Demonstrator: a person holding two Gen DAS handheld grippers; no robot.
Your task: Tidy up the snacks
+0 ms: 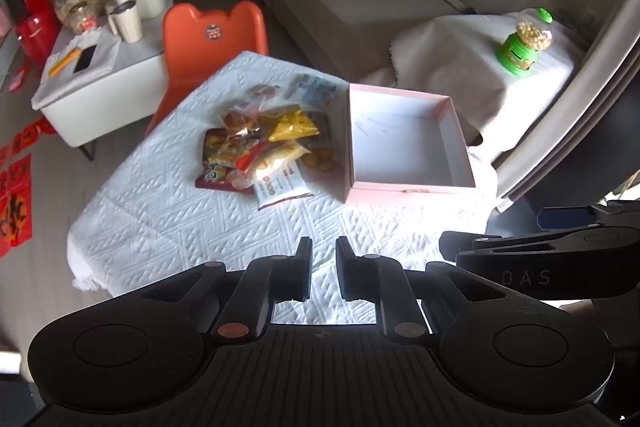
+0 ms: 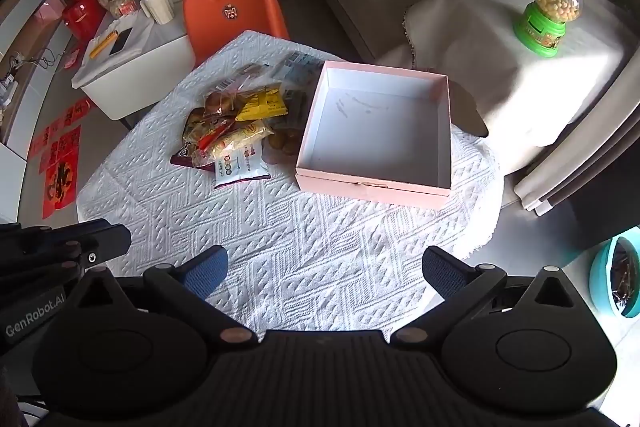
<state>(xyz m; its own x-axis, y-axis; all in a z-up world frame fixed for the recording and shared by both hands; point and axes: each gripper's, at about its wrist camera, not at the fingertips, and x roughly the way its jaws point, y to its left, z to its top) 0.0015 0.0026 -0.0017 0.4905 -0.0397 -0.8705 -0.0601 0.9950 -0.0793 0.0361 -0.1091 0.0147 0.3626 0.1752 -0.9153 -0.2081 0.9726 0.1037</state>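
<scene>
Above tablecloth (image 2: 304,251), left fingers (image 1: 304,267) seemingly shut, right fingers (image 2: 208,269) wide

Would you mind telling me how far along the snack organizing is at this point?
Nothing looks done: the pink box holds nothing. Nothing is in hand either; the left gripper is nearly shut on nothing, the right gripper is wide open, both above the tablecloth. The whole snack pile beside the box is left.
</scene>
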